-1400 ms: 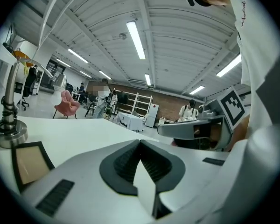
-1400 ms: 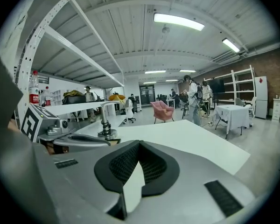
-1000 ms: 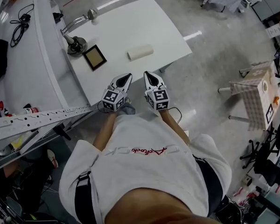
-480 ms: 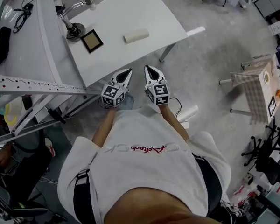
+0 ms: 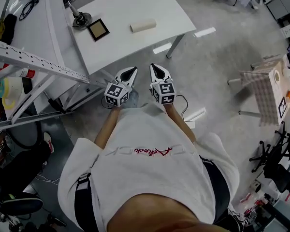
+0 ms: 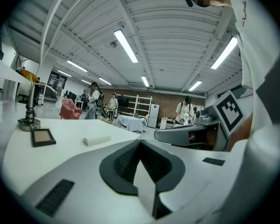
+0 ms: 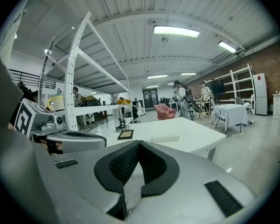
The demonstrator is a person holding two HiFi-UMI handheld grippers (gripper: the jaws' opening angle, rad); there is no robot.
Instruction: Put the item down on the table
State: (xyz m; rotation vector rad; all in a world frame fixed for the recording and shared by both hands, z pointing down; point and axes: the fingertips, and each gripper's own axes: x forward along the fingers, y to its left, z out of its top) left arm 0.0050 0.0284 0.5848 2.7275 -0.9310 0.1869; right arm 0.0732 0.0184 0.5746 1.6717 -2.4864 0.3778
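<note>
The item, a cream roll (image 5: 143, 26), lies on the white table (image 5: 130, 6), well ahead of both grippers. It also shows in the left gripper view (image 6: 96, 140) and the right gripper view (image 7: 164, 137). My left gripper (image 5: 129, 71) and right gripper (image 5: 154, 67) are held side by side close to the person's chest, over the floor and short of the table's near edge. Both are shut with nothing between the jaws, as the left gripper (image 6: 140, 141) and right gripper (image 7: 139, 143) show in their own views.
A dark picture frame (image 5: 97, 29) and a metal stand (image 5: 81, 19) sit on the table's left part. A perforated metal beam (image 5: 38, 62) runs at the left. A small table with a checked cloth (image 5: 266, 88) stands at the right. People move about far behind.
The person has stepped back from the table. Both grippers now hang over the floor instead of the table's edge. The roll has stayed in place on the table.
</note>
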